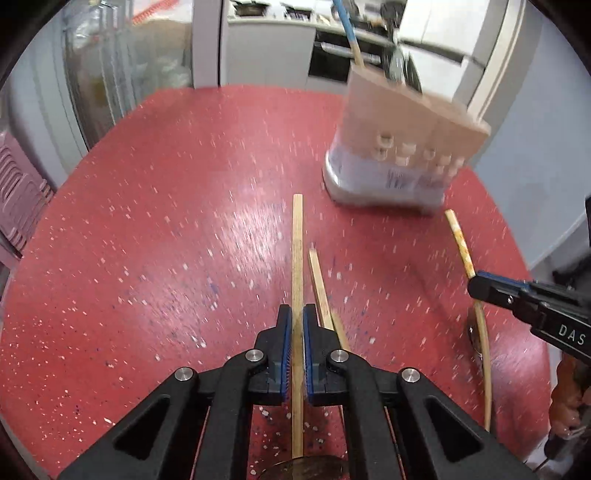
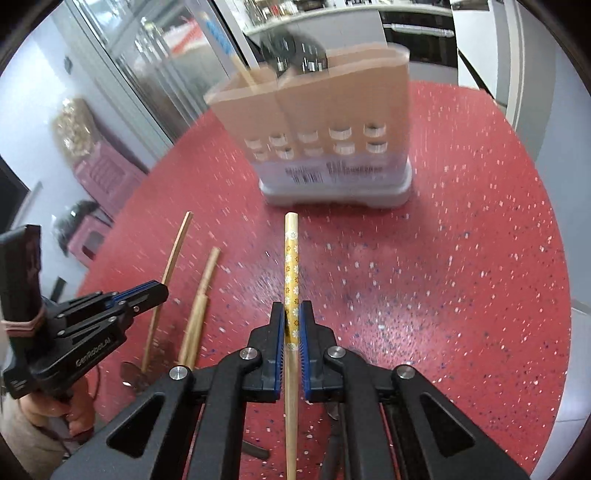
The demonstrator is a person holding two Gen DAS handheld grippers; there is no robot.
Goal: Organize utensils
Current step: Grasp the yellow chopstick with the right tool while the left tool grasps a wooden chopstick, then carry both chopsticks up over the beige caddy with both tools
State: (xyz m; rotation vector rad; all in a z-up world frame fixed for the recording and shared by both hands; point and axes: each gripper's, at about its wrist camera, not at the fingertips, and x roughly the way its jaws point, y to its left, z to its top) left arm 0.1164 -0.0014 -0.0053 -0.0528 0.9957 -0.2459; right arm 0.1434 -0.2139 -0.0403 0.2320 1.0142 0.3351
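Note:
My left gripper (image 1: 297,317) is shut on a plain wooden chopstick (image 1: 297,251) that points ahead above the red table. My right gripper (image 2: 292,314) is shut on a chopstick with a yellow flower pattern (image 2: 291,266), aimed at the beige utensil holder (image 2: 325,122). The holder (image 1: 402,136) stands on a white base at the far right in the left wrist view and holds a blue-handled chopstick (image 1: 349,33) and dark-handled utensils. Each gripper shows in the other's view: right gripper (image 1: 476,284), left gripper (image 2: 162,290). Two more chopsticks (image 2: 199,314) lie on the table between them.
The table is a round red speckled top (image 1: 166,221). A spoon bowl (image 2: 133,373) lies near the loose chopsticks, and dark utensil handles (image 2: 334,435) lie under my right gripper. Pink crates (image 2: 107,177) and a glass cabinet stand beyond the table's left edge.

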